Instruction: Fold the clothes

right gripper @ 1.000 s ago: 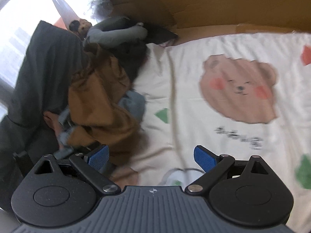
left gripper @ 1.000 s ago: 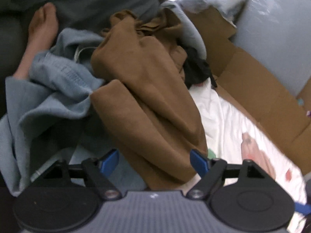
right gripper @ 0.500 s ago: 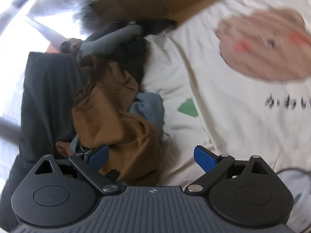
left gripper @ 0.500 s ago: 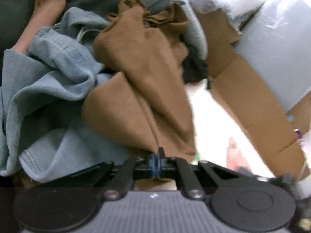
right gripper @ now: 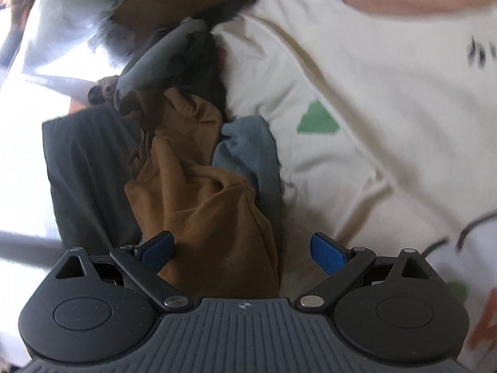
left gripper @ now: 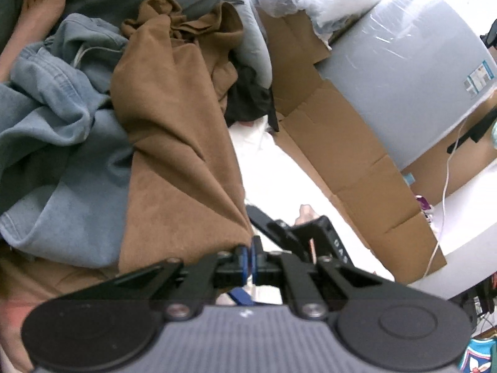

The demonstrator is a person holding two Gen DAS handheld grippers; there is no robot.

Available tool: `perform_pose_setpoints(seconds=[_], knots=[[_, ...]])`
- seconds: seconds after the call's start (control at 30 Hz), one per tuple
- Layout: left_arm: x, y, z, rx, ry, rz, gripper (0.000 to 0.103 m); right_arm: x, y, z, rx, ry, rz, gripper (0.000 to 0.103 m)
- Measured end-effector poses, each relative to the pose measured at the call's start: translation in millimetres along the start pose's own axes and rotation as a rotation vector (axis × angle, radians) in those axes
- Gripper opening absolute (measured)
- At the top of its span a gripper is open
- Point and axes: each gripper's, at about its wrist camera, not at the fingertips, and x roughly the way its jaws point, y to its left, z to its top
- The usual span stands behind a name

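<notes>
We see our left tool point(left gripper: 248, 256) closed on the lower corner of the brown garment point(left gripper: 174, 143), which lies on the pile between the blue denim piece point(left gripper: 59, 130) and the white printed sheet point(right gripper: 372, 118). Our right tool point(right gripper: 242, 248) is wide open, its blue pads on either side of the brown cloth without pressing it. A cardboard sheet point(left gripper: 338, 143) lies beside the pile.
</notes>
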Motion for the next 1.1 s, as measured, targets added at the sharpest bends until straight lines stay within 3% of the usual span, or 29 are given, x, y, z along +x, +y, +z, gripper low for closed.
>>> perform_pose_setpoints(seconds=[0.1,0.13,0.17,0.2,0.23,0.27,0.33,0.43,0.57,0.7,0.8,1.1], knots=[[-3,0,-4,0.005,0.012,-0.002,0.002,13,-6,-2,0.081,0.066,0.112,0.094],[-2,0,-6,0.014,0.01,0.005,0.002,16,-5,-3,0.09,0.079,0.124,0.081],[-2,-1,-7,0.023,0.008,0.012,0.002,18,-4,-4,0.091,0.085,0.124,0.061],[-2,-2,-8,0.036,0.009,0.022,0.003,20,-2,-5,0.089,0.091,0.113,0.049],[-2,-3,-8,0.049,0.014,0.029,0.003,21,-1,-6,0.087,0.098,0.108,0.025],[-1,-4,-9,0.065,0.021,0.037,0.003,20,1,-6,0.073,0.094,0.1,0.014],[1,-7,-11,0.114,0.027,0.055,0.009,15,8,-6,0.031,0.073,0.072,0.006],[6,-11,-15,0.181,0.025,0.083,0.021,2,27,-5,-0.064,0.015,-0.044,0.003],[7,-14,-18,0.199,0.028,0.079,0.037,-15,59,-4,-0.179,-0.005,-0.116,0.003],[0,-34,-24,0.288,-0.001,0.07,0.059,-42,83,-2,-0.298,-0.016,-0.183,0.003],[-2,-49,-30,0.335,-0.008,0.057,0.066,-63,97,0,-0.382,-0.013,-0.243,0.003],[-17,-67,-45,0.37,0.018,0.095,0.072,-121,132,13,-0.626,0.032,-0.423,0.002]])
